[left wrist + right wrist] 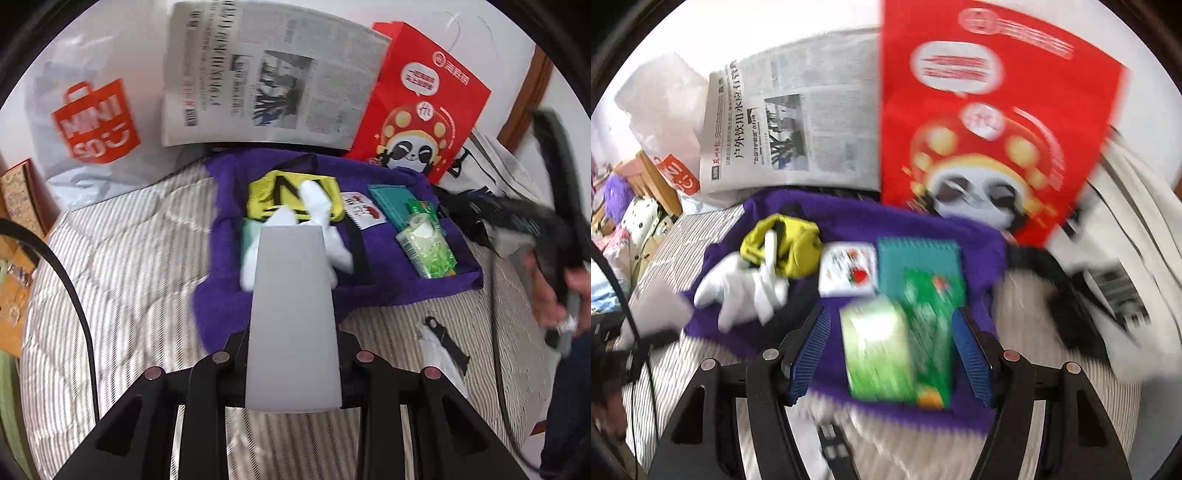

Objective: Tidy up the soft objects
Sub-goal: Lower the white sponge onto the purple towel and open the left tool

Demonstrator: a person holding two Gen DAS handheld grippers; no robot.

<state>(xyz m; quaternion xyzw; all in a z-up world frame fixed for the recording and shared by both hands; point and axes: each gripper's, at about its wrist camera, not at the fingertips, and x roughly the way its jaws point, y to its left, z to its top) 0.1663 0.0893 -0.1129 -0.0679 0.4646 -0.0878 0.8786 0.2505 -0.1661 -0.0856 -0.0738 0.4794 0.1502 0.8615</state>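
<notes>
Soft things lie gathered on a purple towel (436,284) spread over a striped bedcover (122,266): a yellow pouch (266,192), a white glove (738,291), a small white card pack (849,273), a teal case (919,258) and a green tissue pack (875,350).

The step in hand looks like setting items down in a row on the towel. The right gripper (890,354) has its blue-padded jaws standing apart on either side of the tissue pack, with clear gaps to both pads, so I judge the pack released and not held. The left gripper (291,258) is nearly closed on a pale grey flat piece (291,314) (what it is I cannot tell), which hangs over the glove.

The next move probably calls for placing that grey piece on a free patch of towel without dragging the glove.

Only the left wrist view shows the other hand (554,291) at the bed's right side and a small white and black scrap (443,347) on the cover. Only the right wrist view shows the space between pads and pack, and the clutter on the floor at the far left.
</notes>
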